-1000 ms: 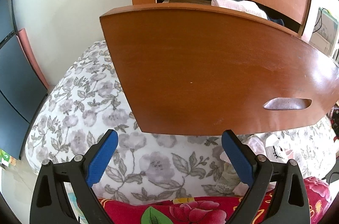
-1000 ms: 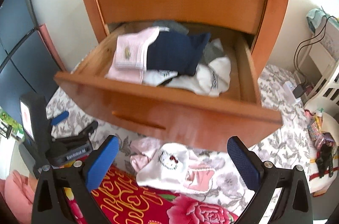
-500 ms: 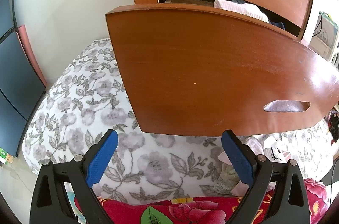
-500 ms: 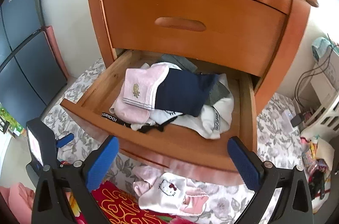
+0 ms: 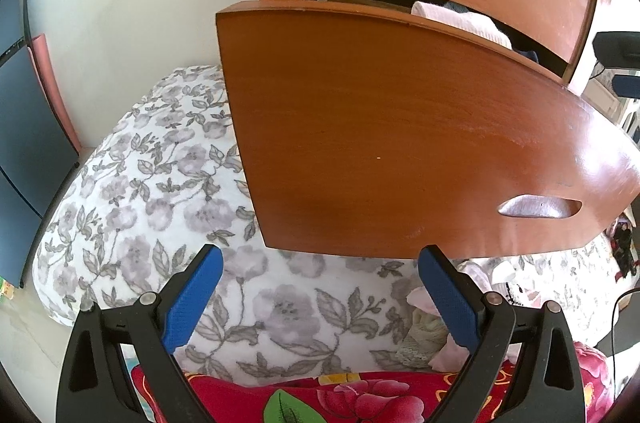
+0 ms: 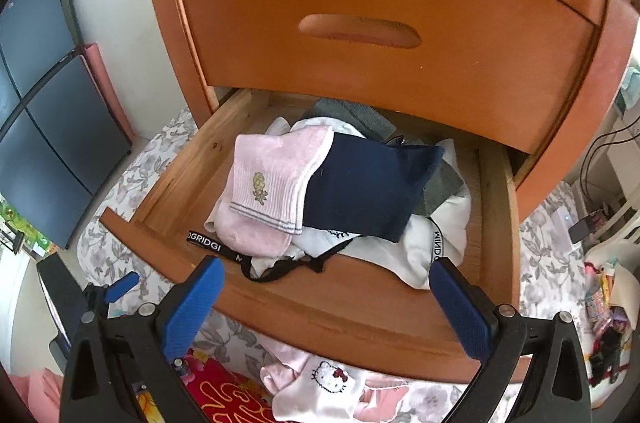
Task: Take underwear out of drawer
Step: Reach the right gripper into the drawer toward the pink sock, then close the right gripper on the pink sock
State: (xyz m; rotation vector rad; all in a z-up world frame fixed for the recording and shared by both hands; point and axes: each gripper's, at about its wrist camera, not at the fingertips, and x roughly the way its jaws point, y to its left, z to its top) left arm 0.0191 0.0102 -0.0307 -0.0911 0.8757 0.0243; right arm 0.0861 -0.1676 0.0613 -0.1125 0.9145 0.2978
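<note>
Right wrist view: both the right gripper [image 6: 326, 303] and left gripper [image 5: 320, 297] gape, empty; grabbing could catch the pink sock [image 6: 272, 191] lying atop the underwear [image 6: 404, 255] in the drawer [image 6: 340, 307].

Both claws, left claw [image 5: 318, 297] and right claw [image 6: 326, 307], share a build: black triangular frames, silver pivot screws, blue textured pads [image 6: 460, 319], apparently rubber.
</note>
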